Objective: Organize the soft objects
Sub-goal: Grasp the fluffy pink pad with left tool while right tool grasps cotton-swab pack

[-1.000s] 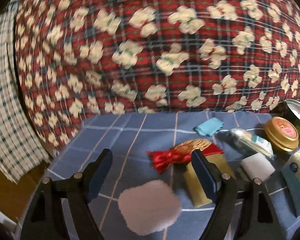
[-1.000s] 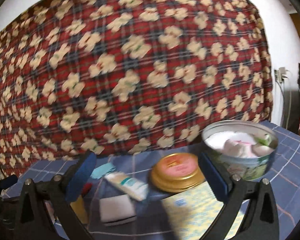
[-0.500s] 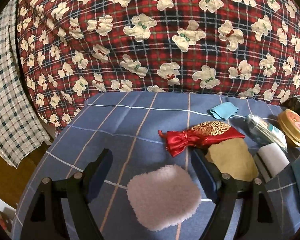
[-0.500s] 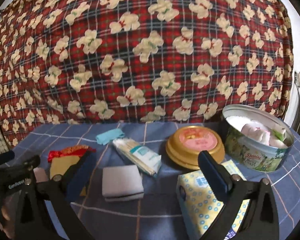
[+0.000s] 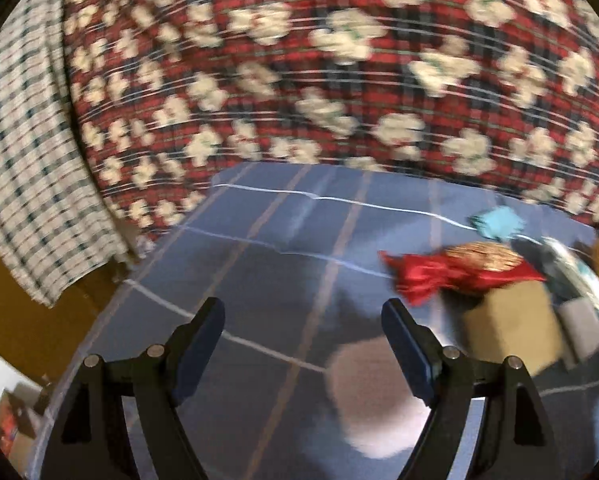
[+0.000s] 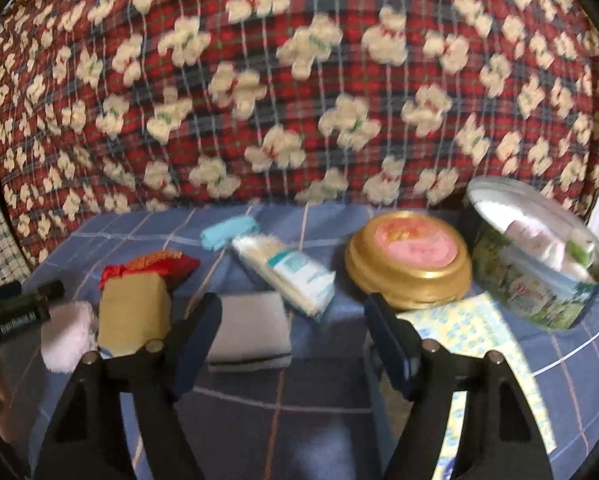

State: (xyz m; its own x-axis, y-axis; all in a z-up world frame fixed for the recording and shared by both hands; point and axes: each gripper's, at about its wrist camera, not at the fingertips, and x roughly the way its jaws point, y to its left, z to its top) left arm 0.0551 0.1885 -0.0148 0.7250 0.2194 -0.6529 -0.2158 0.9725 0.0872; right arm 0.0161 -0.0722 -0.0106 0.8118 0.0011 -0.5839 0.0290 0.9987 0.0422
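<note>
Right hand-held gripper (image 6: 293, 326): jaws apart, just been closing, nothing gripped; grey sponge (image 6: 249, 332) lies between them on the table (image 6: 331, 432). Cotton-swab pack (image 6: 287, 272) at 12 o'clock, open tin (image 6: 535, 256) at 2 o'clock. Left hand-held gripper (image 5: 303, 336): open, empty; pink pad (image 5: 373, 394) at 5 o'clock. Sorting barely begun.

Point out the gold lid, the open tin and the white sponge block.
gold lid (image 6: 409, 266), right wrist view, pink centre label.
open tin (image 6: 535, 292), right wrist view, printed side wall.
white sponge block (image 6: 251, 330), right wrist view, top face.
</note>
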